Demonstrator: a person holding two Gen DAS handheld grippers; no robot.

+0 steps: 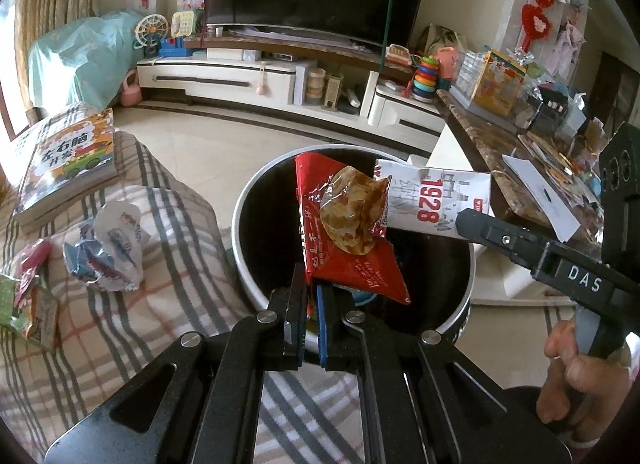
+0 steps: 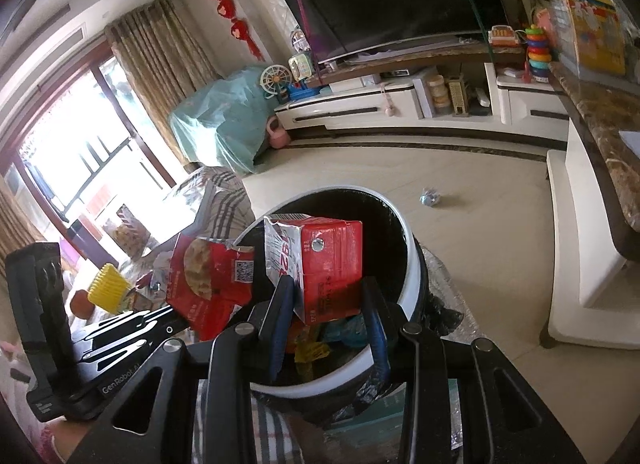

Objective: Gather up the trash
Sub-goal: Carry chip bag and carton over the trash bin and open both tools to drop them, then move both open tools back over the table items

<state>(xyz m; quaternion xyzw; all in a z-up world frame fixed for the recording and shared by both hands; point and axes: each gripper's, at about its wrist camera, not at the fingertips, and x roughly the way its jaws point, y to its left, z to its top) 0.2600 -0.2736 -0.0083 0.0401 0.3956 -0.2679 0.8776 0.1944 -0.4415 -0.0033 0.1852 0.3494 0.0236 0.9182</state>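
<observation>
Currently my left tool (image 1: 310,296) clamps the red crinkled snack wrapper (image 1: 348,232), my right tool (image 2: 328,304) the red-and-white milk carton (image 2: 320,264); both hang directly above the white-rimmed black-lined bin (image 2: 412,264)

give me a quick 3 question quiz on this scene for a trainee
1. True or false: the left gripper is shut on the red snack wrapper.
2. What does the right gripper hold? A) milk carton B) book C) toy ring stack
3. Fill in: both items hang over the open ____.

Key:
1. True.
2. A, the milk carton marked 1928.
3. Trash bin. More crumpled wrappers wait on the plaid blanket.
</observation>
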